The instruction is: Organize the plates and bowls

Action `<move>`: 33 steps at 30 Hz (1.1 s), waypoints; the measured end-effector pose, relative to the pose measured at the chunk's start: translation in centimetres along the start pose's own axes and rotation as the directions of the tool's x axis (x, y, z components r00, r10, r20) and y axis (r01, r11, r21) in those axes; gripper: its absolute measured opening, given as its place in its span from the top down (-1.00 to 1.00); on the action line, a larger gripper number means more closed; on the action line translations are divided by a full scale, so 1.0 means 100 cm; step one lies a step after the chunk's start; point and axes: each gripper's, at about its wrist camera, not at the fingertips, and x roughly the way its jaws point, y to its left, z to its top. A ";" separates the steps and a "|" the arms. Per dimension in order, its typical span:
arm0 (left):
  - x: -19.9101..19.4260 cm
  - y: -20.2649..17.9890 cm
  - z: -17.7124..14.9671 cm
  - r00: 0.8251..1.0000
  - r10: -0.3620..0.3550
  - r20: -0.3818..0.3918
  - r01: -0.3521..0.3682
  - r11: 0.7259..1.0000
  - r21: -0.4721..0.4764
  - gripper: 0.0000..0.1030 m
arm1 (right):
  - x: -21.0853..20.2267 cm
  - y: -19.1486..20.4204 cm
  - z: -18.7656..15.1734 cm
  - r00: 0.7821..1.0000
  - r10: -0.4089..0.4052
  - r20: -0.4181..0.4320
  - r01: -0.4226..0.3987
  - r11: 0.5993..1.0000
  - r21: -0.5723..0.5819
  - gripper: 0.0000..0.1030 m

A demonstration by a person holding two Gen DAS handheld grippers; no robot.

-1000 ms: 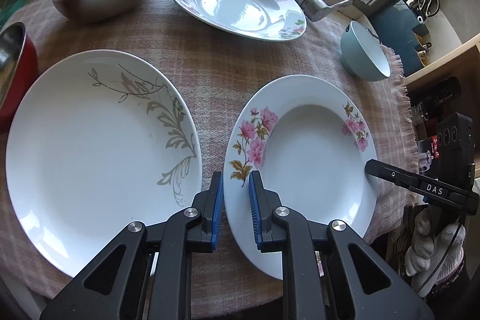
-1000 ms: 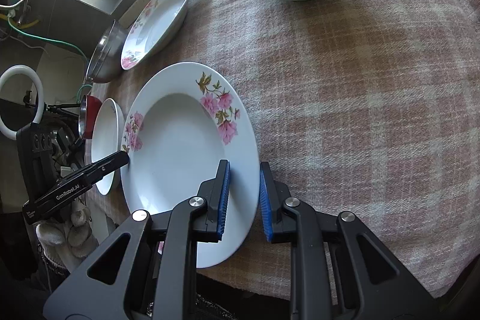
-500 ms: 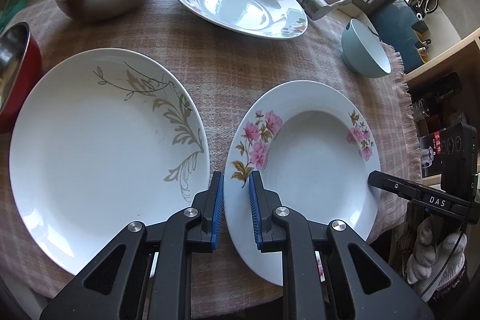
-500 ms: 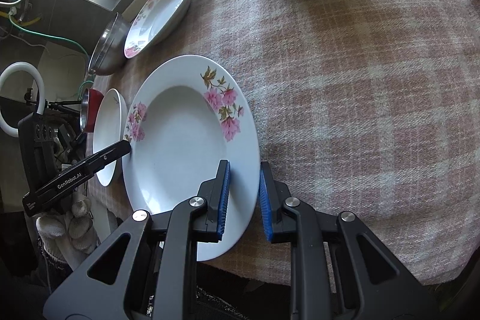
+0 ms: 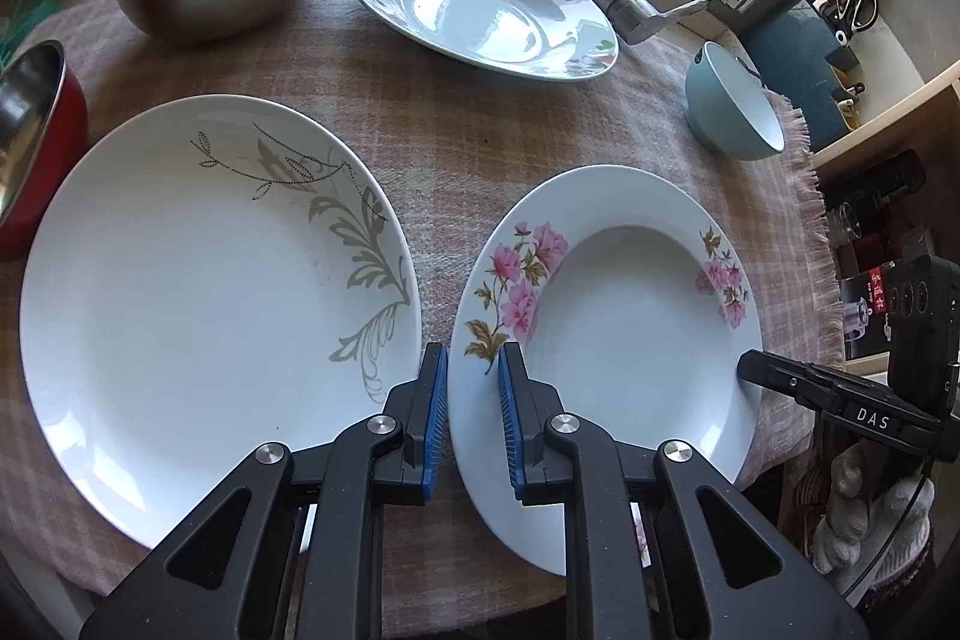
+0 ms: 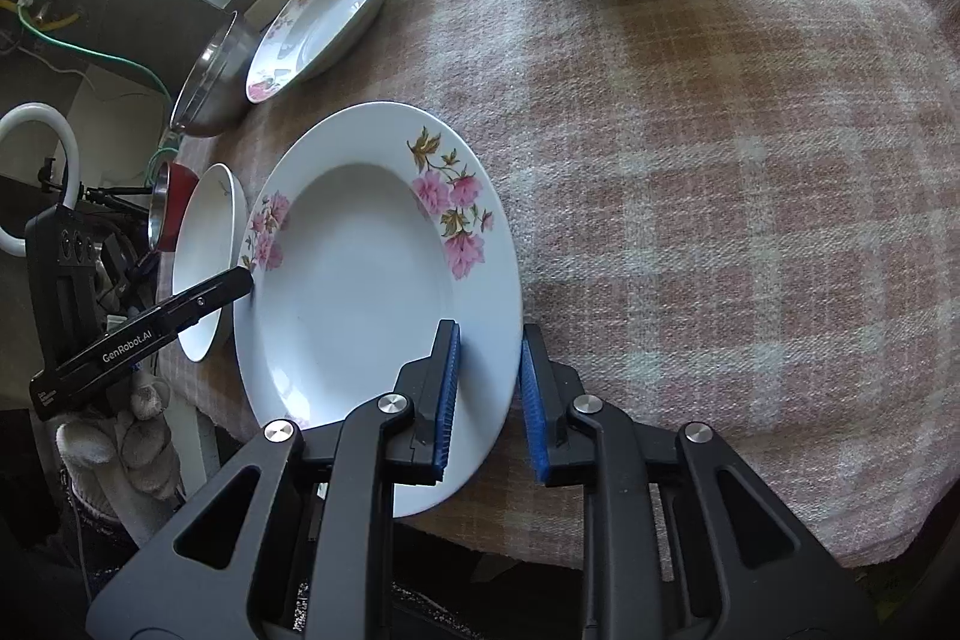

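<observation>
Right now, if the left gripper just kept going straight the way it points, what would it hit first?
Most likely the pink-flowered plate: the left gripper already has that plate's near rim between its pads. Beyond the rim lies the checked tablecloth; depth is hard to judge through the fisheye.

The left tool (image 5: 470, 415) is showing two black angular arms with triangular cut-outs, silver round screws at the joints, and ribbed blue pads (image 5: 437, 418) lining the inner faces of its fingers. The right tool (image 6: 487, 400) is wearing the same black frame, silver screws and blue pads. White lettering is running along each tool's side: "GenRobot.AI" and "DAS". A white knitted glove (image 6: 120, 451) is covering the hand under the left tool.
</observation>
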 end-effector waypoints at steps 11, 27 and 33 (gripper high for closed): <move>-0.016 0.003 0.007 0.999 -0.005 0.042 0.006 1.000 -0.008 0.61 | -0.032 0.002 0.010 0.994 -0.047 0.102 0.049 0.999 -0.019 0.05; -0.031 0.047 0.091 0.988 -0.044 0.148 0.070 0.982 -0.178 0.46 | -0.047 0.041 0.124 0.979 0.083 0.187 -0.077 0.996 -0.040 0.05; -0.013 0.063 0.119 0.987 -0.060 0.146 0.096 0.964 -0.249 0.46 | -0.018 0.061 0.169 0.981 0.106 0.162 -0.099 0.994 -0.047 0.05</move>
